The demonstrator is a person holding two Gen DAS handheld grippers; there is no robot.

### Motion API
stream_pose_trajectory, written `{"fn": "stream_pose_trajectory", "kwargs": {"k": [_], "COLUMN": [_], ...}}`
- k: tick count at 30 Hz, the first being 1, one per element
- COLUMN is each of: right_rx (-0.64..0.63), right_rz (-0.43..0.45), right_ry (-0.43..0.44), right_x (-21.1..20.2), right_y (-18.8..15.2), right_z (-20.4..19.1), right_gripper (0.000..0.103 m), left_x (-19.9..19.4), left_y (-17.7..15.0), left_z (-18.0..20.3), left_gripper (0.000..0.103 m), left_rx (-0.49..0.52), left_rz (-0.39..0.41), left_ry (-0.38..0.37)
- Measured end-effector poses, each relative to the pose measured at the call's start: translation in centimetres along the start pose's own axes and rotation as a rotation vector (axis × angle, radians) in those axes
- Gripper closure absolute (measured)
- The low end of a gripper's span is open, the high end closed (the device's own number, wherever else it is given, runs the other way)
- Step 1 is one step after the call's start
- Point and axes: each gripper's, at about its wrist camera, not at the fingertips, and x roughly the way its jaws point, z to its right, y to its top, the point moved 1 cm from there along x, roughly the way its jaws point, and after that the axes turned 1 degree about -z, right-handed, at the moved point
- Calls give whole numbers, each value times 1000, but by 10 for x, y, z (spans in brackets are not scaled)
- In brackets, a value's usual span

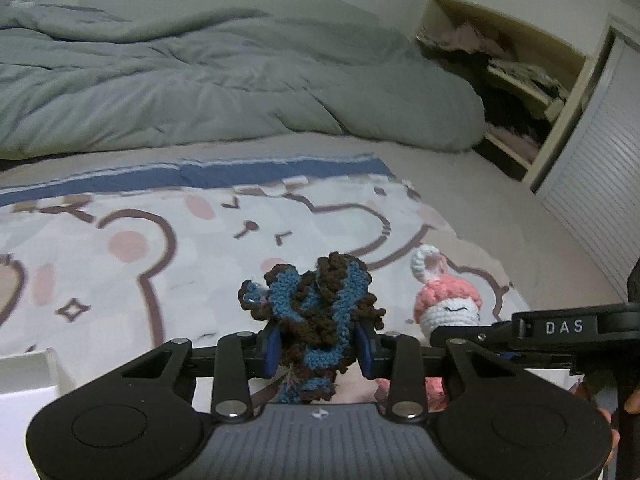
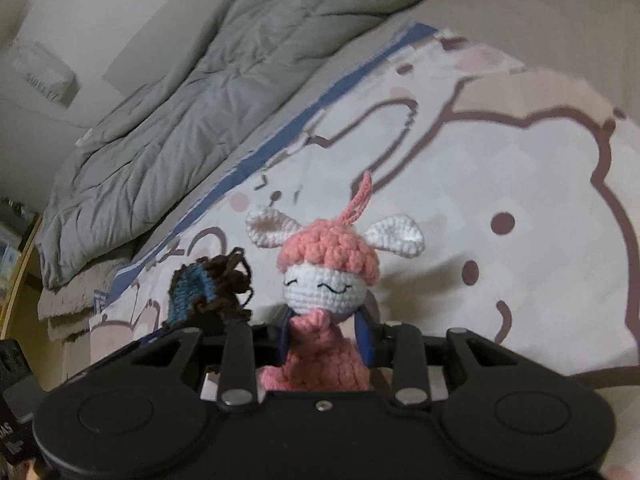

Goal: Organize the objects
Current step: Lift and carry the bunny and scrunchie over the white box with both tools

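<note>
Left gripper (image 1: 316,346): jaws closed tight on a blue-and-brown crochet piece (image 1: 316,312), blue pads pressing both sides, yarn bunched up above and hanging below them. The piece is off the bed, held over the bear-print blanket (image 1: 132,240)

Right gripper (image 2: 326,338): jaws clamped on the pink body of a crochet bunny doll (image 2: 320,280); the white head, pink cap, two white ears and pink loop stick up above the pads. The doll is upright, also clear of the blanket

In the left wrist view the doll sits at 3 o'clock from the crochet piece, close beside it, right gripper body just under it. In the right wrist view the crochet piece is at 9 o'clock from the doll

Containers: white box corner (image 1: 28,376) at the 8 o'clock edge of the left view, contents not visible. Open wardrobe (image 1: 500,76) at 1 o'clock, shelves stuffed with folded clothes, dark and pink; slatted door (image 1: 600,184) beside it

Grey duvet (image 1: 200,80) is bunched at 12 o'clock behind the blanket
</note>
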Motion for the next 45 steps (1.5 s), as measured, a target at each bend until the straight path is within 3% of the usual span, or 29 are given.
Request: {"fn": "stream_pose_trajectory", "kwargs": {"k": [14,26,35,45], "right_rx": [-188,-327,-401,-459], "right_rz": [29,67,82,32], "right_ry": [-23,-69,-31,59], "right_x": [-47,-64,-63,-43], "right_y": [-21,-49,-74,-90], "right_z": [-59,-101,-134,-180], "right_gripper": [70,69,69,69], "left_x": [-93,-144,-181,-209], "left_y": [-7,-26,-38,-54], "left_z": [-18,-30,-66,-128], "left_gripper": [65,65,65,65], "left_rx": [-95,-126,-239,-411], "left_rz": [73,107,156,203], "left_ry": [136,209,193,185]}}
